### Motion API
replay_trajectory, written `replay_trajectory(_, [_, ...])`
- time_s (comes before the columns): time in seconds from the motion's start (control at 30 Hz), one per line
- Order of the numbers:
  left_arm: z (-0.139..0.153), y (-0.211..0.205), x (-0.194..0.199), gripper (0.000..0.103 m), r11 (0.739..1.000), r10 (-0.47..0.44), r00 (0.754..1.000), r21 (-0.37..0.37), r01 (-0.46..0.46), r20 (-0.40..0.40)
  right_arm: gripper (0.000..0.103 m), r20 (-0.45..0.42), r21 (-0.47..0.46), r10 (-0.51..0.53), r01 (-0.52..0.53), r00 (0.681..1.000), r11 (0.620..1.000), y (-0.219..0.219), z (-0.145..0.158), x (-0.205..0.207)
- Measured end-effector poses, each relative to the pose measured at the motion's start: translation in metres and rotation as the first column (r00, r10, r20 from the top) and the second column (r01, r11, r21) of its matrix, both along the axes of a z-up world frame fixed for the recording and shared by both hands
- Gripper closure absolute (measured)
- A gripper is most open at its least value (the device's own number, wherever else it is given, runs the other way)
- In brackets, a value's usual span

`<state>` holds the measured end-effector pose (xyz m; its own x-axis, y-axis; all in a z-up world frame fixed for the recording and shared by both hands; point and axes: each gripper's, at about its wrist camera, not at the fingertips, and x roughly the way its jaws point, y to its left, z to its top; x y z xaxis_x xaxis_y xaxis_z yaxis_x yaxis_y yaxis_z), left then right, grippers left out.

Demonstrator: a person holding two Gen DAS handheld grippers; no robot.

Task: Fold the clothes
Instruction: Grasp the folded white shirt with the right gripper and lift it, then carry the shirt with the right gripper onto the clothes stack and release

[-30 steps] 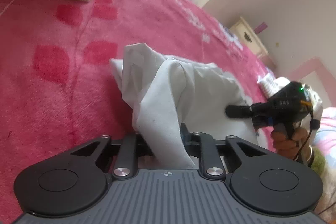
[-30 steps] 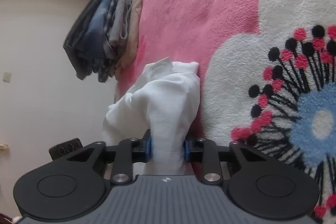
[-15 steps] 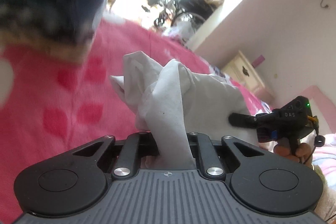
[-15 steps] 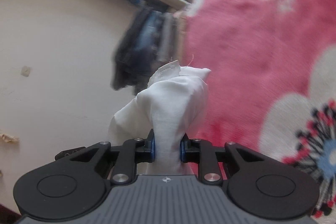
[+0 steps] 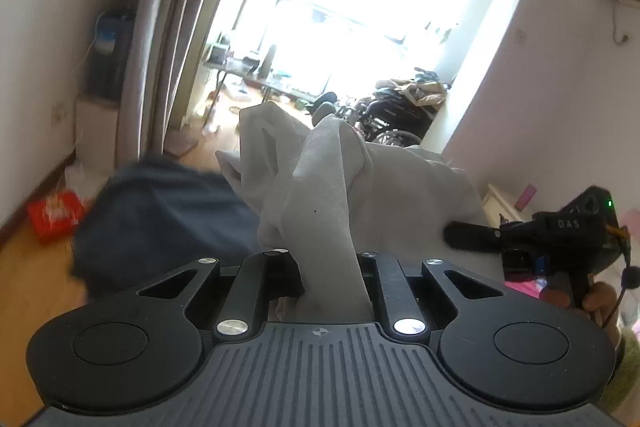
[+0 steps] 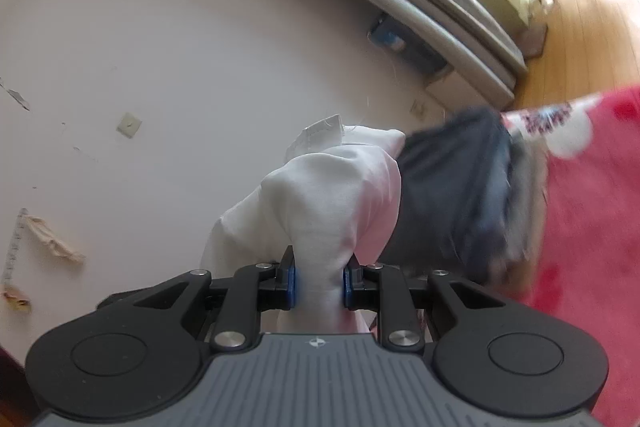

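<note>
A white garment (image 5: 360, 187) hangs in the air, bunched between both grippers. My left gripper (image 5: 330, 267) is shut on one gathered corner of it. In the right wrist view the same white garment (image 6: 340, 199) rises from the blue pads (image 6: 290, 285) of my right gripper (image 6: 319, 283), which is shut on another gathered part. The right gripper (image 5: 472, 235) also shows at the right of the left wrist view, gripping the cloth's far edge, with a hand (image 5: 596, 299) under it. Both grippers are well above the pink blanket (image 6: 580, 247).
A blurred stack of dark folded clothes (image 5: 160, 219) lies below left, seen too as dark folded clothes (image 6: 460, 195). A red box (image 5: 54, 213) sits on the wooden floor. Curtains (image 5: 168, 27), a bright doorway and a wheelchair (image 5: 384, 123) are ahead. A bare wall (image 6: 160, 67) fills the right wrist view.
Both grippers have risen high off the pink blanket, lifting the white garment with them. The views now show wall, doorway and floor instead of blanket. Both grips are unchanged.
</note>
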<state>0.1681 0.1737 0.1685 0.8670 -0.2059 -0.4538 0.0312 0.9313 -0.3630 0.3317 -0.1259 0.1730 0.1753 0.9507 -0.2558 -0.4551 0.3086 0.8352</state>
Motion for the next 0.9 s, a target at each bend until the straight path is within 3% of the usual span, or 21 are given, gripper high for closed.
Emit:
replay_trajectory(0.33, [-0.044,0.122,0.088,0.091,0.990,-0.139,0.990,0.008,0.139,-0.031,0.079,-0.013,-0.037,-0.141,0.140,0.990,0.989,0.117,-0.038,0.058])
replay_trajectory(0.57, [-0.101,0.162,0.131,0.090,0.979,-0.163,0.985,-0.132,0.154,-0.063,0.079,-0.119,-0.056,-0.189,0.184,0.975,0.981,0.147,-0.092,0.111])
replay_trajectory(0.67, [-0.146,0.160,0.148,0.073,0.983,-0.150,0.976,-0.131,0.129,-0.161,0.074,-0.142,-0.147,-0.198,0.177,0.970,0.973,0.153,-0.129,0.132])
replay_trajectory(0.73, [-0.171,0.159,0.152,0.067,0.983,-0.135,0.974,-0.148,0.108,-0.183,0.069,-0.170,-0.201,-0.213,0.178,0.962,0.963,0.152,-0.153,0.141])
replay_trajectory(0.8, [-0.176,0.163,0.150,0.061,0.975,-0.129,0.980,-0.201,0.097,-0.154,0.065,-0.174,-0.192,-0.200,0.166,0.964,0.967,0.148,-0.161,0.142])
replay_trajectory(0.9, [-0.166,0.171,0.142,0.031,0.971,-0.096,0.983,-0.233,0.059,-0.153,0.050,-0.122,-0.195,-0.208,0.182,0.970,0.964,0.139,-0.148,0.141])
